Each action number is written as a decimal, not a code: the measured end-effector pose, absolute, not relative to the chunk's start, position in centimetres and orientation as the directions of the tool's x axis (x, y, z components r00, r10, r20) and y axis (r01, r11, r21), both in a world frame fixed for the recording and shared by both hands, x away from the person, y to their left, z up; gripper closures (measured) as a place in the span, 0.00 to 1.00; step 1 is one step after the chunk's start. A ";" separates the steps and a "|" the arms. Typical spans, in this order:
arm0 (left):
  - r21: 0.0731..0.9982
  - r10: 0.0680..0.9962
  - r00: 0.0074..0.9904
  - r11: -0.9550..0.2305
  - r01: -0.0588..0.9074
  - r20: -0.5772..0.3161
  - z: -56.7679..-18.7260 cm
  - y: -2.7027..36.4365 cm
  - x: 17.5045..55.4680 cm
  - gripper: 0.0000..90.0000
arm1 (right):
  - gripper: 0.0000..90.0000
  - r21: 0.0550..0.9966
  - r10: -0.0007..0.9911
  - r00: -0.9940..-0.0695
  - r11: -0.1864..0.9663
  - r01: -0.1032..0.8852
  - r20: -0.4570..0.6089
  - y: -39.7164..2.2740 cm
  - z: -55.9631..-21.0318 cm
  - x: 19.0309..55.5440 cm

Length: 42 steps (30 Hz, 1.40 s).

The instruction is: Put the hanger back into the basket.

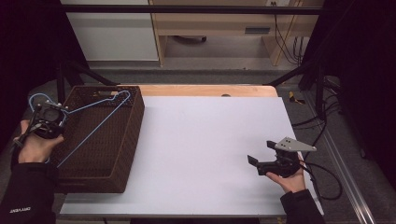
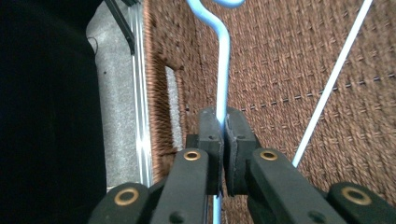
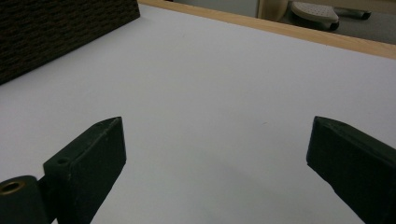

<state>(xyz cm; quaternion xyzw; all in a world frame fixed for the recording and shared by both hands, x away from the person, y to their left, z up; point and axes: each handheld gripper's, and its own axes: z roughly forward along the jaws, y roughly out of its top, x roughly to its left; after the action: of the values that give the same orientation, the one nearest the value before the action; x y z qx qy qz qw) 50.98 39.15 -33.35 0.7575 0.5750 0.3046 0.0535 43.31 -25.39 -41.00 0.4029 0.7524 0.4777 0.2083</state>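
Over the wicker basket [image 1: 122, 140], left gripper [image 2: 220, 122] pinches blue hanger [image 2: 223, 70]

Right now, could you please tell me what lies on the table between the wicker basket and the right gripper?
Nothing: in the high view, the white tabletop is bare between the wicker basket and the right gripper. The right gripper view shows the same bare stretch.

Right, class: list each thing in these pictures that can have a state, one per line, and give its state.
Left gripper: shut on the blue wire hanger's neck.
Blue wire hanger: held, lying tilted across the basket's opening, hook past the left rim.
Brown wicker basket: upright on the table, with the hanger over it.
Right gripper: open, nothing between its jaws, over the white tabletop.
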 end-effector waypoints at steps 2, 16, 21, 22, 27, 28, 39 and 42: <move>0.419 0.904 0.160 -0.333 0.845 0.397 -34.4 38.8 51.5 0.97 | 0.06 0.886 0.805 -0.590 0.219 0.408 0.072 -25.4 -41.0 43.3; 0.383 0.914 0.205 -0.339 0.859 0.350 -38.4 37.1 53.2 0.93 | 0.06 0.887 0.805 -0.589 0.217 0.408 0.074 -25.4 -41.0 43.3; 0.472 0.932 0.194 -0.326 0.819 0.308 -36.6 37.2 51.8 0.75 | 0.06 0.886 0.805 -0.588 0.214 0.411 0.079 -25.3 -41.0 43.3; 0.502 0.933 0.193 -0.329 0.800 0.304 -36.0 37.1 51.2 0.73 | 0.06 0.887 0.805 -0.589 0.214 0.410 0.078 -25.3 -41.0 43.3; 0.627 0.941 0.230 -0.338 0.701 0.250 -34.3 36.5 48.9 0.53 | 0.06 0.893 0.807 -0.584 0.199 0.404 0.085 -25.4 -40.8 43.2; 0.648 0.941 0.242 -0.338 0.683 0.236 -34.0 36.2 48.3 0.50 | 0.06 0.894 0.807 -0.585 0.198 0.401 0.084 -25.4 -40.8 43.2; 0.851 0.901 0.424 -0.295 0.435 0.096 -32.8 32.5 43.9 0.31 | 0.05 0.902 0.810 -0.581 0.187 0.388 0.082 -25.7 -40.5 43.0; 0.885 0.876 0.480 -0.256 0.389 0.042 -33.1 31.2 42.9 0.27 | 0.05 0.904 0.808 -0.583 0.186 0.384 0.081 -25.8 -40.4 43.0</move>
<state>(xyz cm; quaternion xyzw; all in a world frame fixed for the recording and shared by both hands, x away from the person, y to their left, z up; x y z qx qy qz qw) 42.95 31.19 -33.06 0.7416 0.4266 0.2790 0.4360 42.96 -25.75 -40.44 0.4030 0.7397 0.4944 0.2144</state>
